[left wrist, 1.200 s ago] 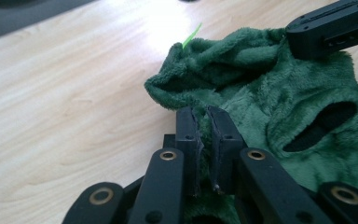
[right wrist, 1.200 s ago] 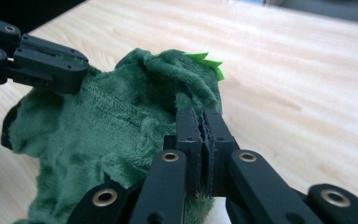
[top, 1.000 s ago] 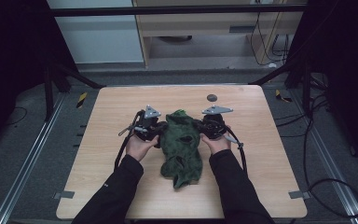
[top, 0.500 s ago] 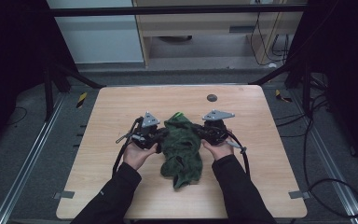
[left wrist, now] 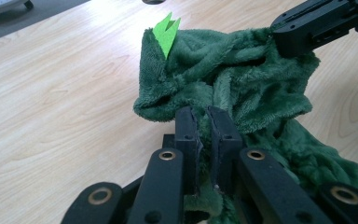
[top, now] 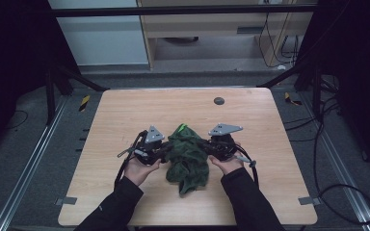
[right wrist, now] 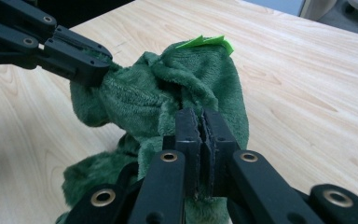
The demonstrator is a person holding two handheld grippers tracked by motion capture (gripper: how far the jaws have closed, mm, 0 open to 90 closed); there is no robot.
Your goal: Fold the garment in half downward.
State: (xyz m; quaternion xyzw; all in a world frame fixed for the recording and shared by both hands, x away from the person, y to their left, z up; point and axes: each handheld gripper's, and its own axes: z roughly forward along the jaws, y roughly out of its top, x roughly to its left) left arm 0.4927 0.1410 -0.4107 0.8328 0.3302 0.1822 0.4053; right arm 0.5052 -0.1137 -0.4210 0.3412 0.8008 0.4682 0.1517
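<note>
**Green cloth pinched from both sides**

A dark green plush cloth (top: 187, 159) lies crumpled on the wooden table (top: 125, 115), near the person's edge, directly between the two grippers. The left gripper (left wrist: 204, 122) is clamped on the cloth's left edge, jaws pressed together with fabric between them. The right gripper (right wrist: 200, 125) is clenched on the cloth's right side likewise. A bright green tag (left wrist: 166, 33) sticks up from the cloth's far end. A small dark round disc (top: 218, 100) sits well apart, toward the far edge.
</note>
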